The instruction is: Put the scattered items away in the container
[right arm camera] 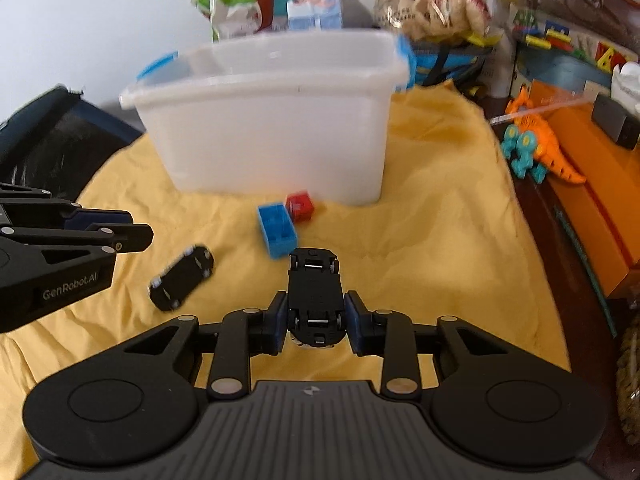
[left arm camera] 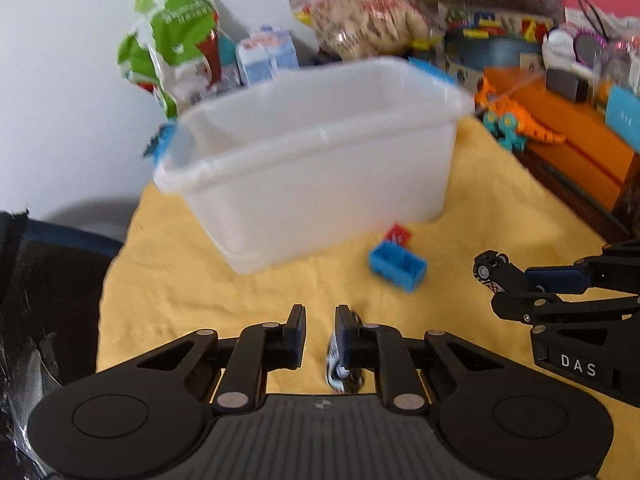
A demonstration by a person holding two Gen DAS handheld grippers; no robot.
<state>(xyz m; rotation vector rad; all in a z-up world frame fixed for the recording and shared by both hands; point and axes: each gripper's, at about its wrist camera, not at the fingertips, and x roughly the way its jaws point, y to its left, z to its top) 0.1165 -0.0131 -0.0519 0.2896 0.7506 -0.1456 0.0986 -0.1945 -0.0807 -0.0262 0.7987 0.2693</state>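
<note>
A white translucent container [left arm camera: 320,168] [right arm camera: 260,128] with blue handles stands on the yellow cloth [left arm camera: 200,280]. In front of it lie a blue brick [left arm camera: 398,266] [right arm camera: 277,230] and a red brick [left arm camera: 398,236] [right arm camera: 300,206]. My right gripper [right arm camera: 315,308] [left arm camera: 500,276] is shut on a black toy car [right arm camera: 315,292], belly up, nose toward the container. My left gripper [left arm camera: 321,320] [right arm camera: 144,236] is shut, with only cloth showing between its fingers. A second black toy car [right arm camera: 182,278] [left arm camera: 344,364] lies upside down on the cloth just below and beside them, apart from the pads.
Snack bags [left arm camera: 176,44] and small cartons [left arm camera: 264,56] crowd behind the container. An orange dinosaur toy [right arm camera: 536,144] and an orange box [right arm camera: 592,200] sit past the cloth's right edge. A black bag [left arm camera: 40,300] lies at the left.
</note>
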